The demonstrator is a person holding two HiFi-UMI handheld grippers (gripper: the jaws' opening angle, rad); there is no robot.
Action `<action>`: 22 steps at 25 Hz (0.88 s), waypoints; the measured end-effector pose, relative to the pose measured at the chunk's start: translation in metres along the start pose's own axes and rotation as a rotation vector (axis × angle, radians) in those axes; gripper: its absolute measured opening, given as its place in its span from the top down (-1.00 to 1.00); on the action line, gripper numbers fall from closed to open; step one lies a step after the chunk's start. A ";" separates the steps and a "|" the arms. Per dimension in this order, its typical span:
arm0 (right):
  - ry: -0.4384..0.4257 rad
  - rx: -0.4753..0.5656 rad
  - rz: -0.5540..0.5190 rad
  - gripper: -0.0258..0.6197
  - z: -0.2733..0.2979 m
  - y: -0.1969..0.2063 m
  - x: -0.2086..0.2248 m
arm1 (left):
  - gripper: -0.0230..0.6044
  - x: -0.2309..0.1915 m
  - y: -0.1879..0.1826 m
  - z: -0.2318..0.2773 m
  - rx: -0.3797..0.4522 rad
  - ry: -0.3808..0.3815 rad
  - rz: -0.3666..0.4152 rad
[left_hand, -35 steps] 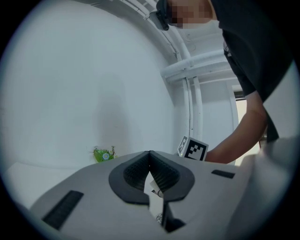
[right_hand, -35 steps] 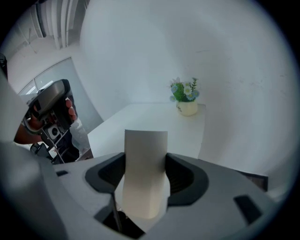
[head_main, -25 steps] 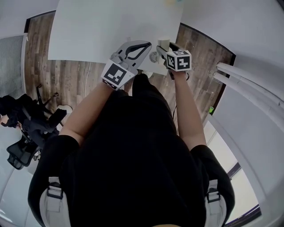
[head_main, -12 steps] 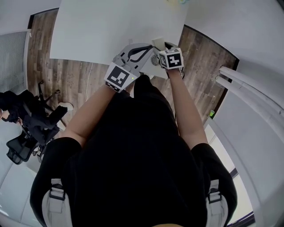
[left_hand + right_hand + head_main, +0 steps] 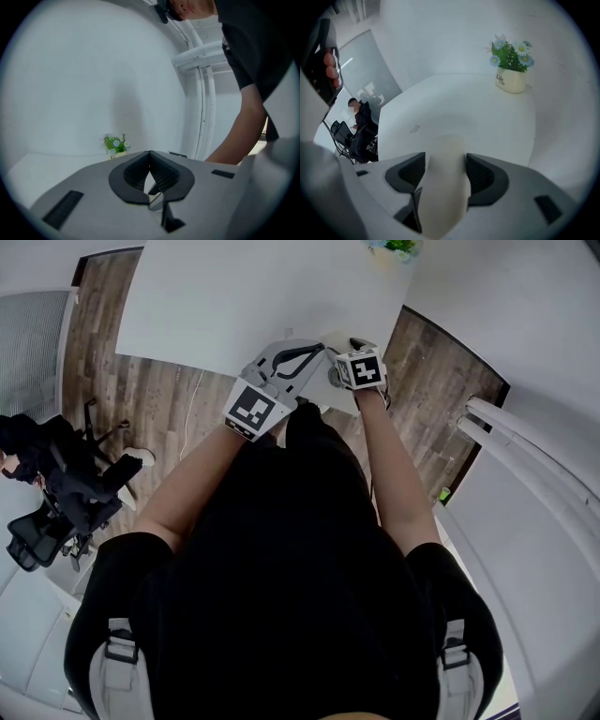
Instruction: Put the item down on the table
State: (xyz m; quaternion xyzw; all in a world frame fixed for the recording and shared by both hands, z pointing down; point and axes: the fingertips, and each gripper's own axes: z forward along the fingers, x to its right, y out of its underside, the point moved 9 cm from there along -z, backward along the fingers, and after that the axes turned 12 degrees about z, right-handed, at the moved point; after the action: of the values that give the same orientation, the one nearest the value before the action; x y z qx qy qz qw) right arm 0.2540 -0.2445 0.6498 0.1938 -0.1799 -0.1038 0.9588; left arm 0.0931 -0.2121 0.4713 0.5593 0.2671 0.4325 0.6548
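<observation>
A smooth cream-white item (image 5: 444, 187) sits clamped between the dark pads of my right gripper (image 5: 445, 161), its rounded end sticking out past the jaws. In the head view this gripper (image 5: 343, 351) hovers over the near edge of the white table (image 5: 244, 296), and the pale item (image 5: 335, 337) peeks out ahead of the marker cube. My left gripper (image 5: 292, 360) is close beside it on the left, also at the table edge. Seen from its own camera, the left gripper (image 5: 150, 153) has its pads meeting at the tips with nothing between them.
A small pot of blue-and-white flowers (image 5: 511, 65) stands at the table's far corner (image 5: 394, 247). A desk chair and a seated person (image 5: 56, 493) are at the left on the wooden floor. White pipes (image 5: 534, 446) run along the right wall.
Both grippers have moved forward a little, further over the table's near edge, the right one still carrying the cream item. The two grippers have drawn closer together.
</observation>
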 end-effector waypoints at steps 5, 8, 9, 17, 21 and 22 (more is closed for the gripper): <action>-0.024 0.033 -0.040 0.05 -0.014 -0.011 -0.011 | 0.95 -0.004 -0.009 -0.010 0.000 -0.009 0.013; -0.054 0.100 -0.049 0.05 -0.036 -0.020 -0.021 | 0.94 -0.006 -0.017 -0.018 0.001 -0.017 0.001; -0.067 0.138 -0.057 0.05 -0.047 -0.023 -0.024 | 0.94 -0.007 -0.020 -0.021 0.006 -0.021 -0.013; -0.103 0.474 -0.187 0.06 -0.151 -0.043 -0.075 | 0.95 -0.011 -0.052 -0.056 0.059 0.009 0.057; -0.152 0.626 -0.206 0.18 -0.199 -0.033 -0.113 | 0.95 -0.007 -0.066 -0.081 0.093 0.036 0.088; -0.163 0.660 -0.207 0.24 -0.210 -0.028 -0.124 | 0.95 -0.006 -0.068 -0.088 0.102 0.044 0.093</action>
State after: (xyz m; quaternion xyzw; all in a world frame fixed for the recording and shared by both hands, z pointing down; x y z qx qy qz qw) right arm 0.2184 -0.1666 0.4197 0.5016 -0.2592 -0.1517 0.8113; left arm 0.0354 -0.1730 0.3842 0.5940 0.2767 0.4605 0.5988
